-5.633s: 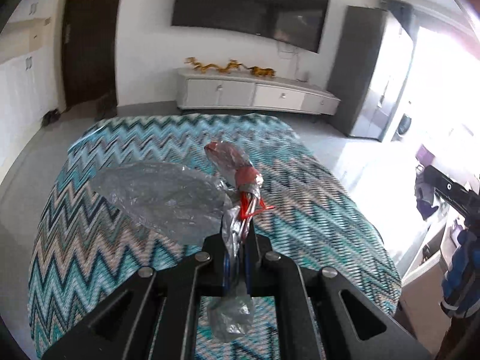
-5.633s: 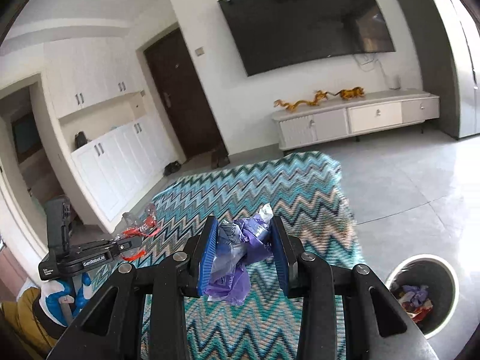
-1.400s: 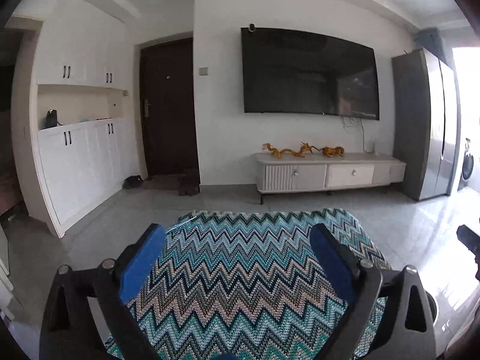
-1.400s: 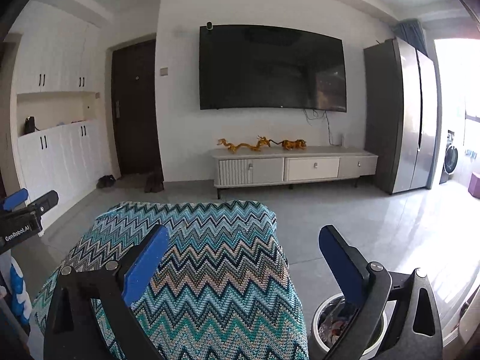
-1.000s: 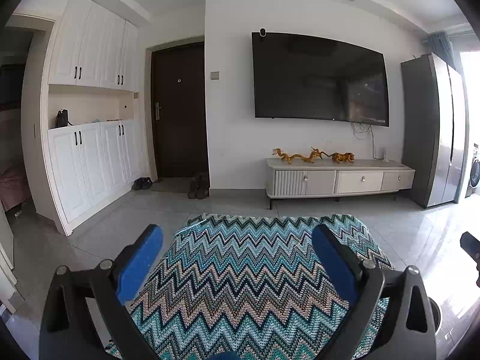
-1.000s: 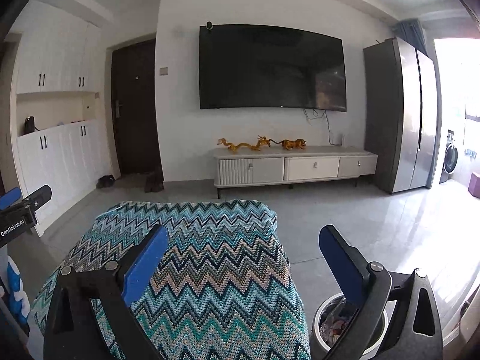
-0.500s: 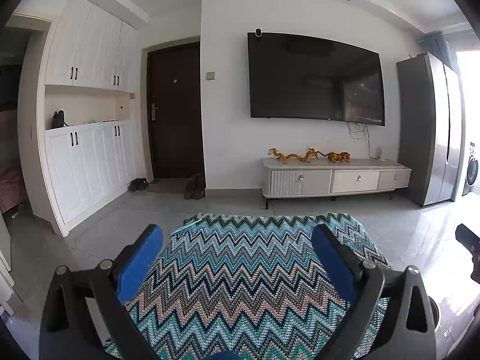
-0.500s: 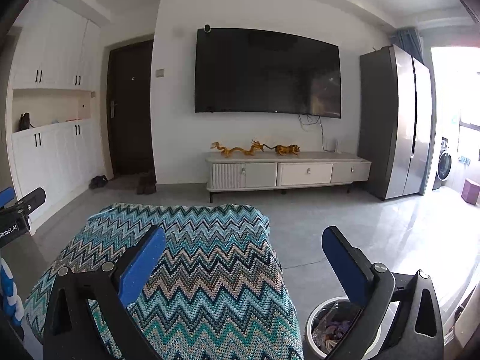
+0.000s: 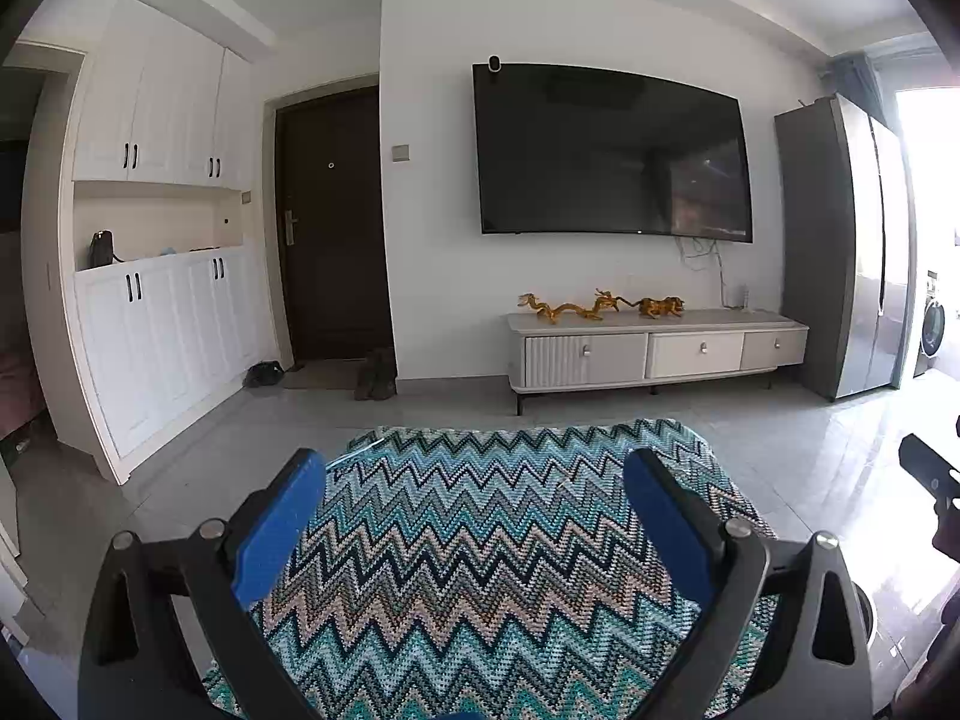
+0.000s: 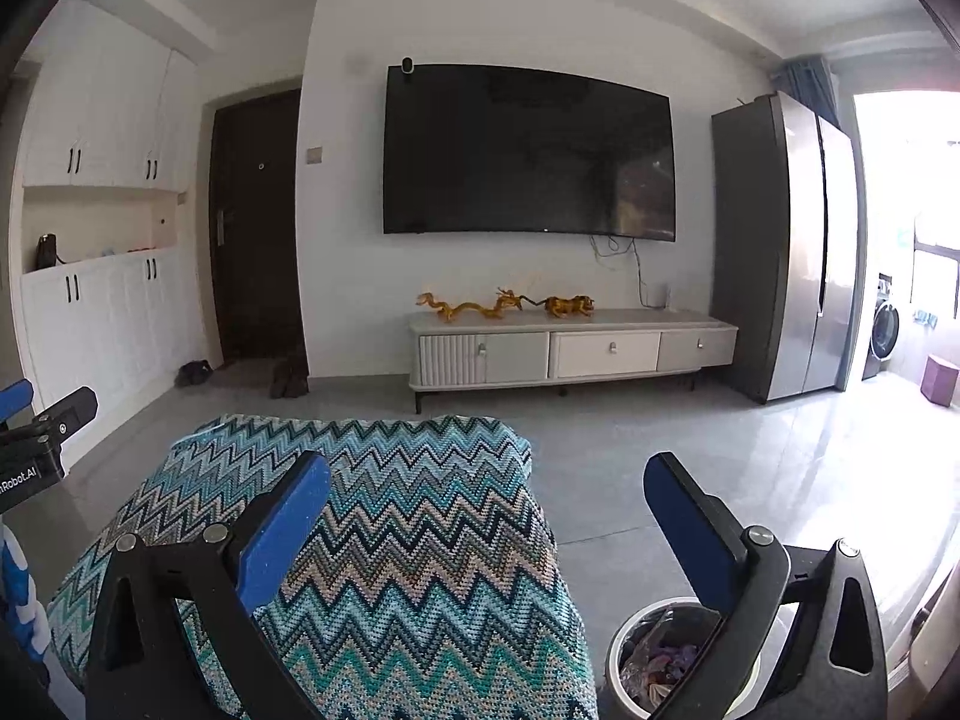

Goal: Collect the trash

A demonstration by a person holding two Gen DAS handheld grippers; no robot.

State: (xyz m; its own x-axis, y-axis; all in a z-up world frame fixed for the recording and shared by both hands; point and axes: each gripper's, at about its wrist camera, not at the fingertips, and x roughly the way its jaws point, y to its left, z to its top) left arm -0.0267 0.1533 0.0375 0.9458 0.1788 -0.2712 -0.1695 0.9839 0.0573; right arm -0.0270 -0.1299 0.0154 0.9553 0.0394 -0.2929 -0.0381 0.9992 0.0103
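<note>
The trash (image 10: 663, 657) is sitting inside the round bin (image 10: 618, 660) on the floor, crumpled wrappers with a bit of purple showing, and that bin is standing just beside the right edge of the zigzag blanket (image 10: 420, 540). The right gripper (image 10: 487, 531) is hovering above the blanket's edge with its blue-padded fingers (image 10: 285, 531) spread wide and holding nothing, and its right-hand finger is partly covering the bin from the camera.

Over on the left side, the left gripper (image 9: 474, 525) is hanging over the middle of the same teal chevron blanket (image 9: 480, 540), jaws wide apart, nothing between the pads (image 9: 279, 531). A piece of the right gripper is poking in at the right edge of the left wrist view.

Beyond the blanket the grey tiled floor (image 10: 720, 462) is running up to a low white TV cabinet (image 10: 573, 351) with golden dragon figures (image 10: 504, 303) on top. A big dark television (image 10: 528, 150) is hanging on the wall above it, a dark door (image 9: 336, 228) is standing to the left, and a tall grey refrigerator (image 10: 786, 246) is standing to the right.
</note>
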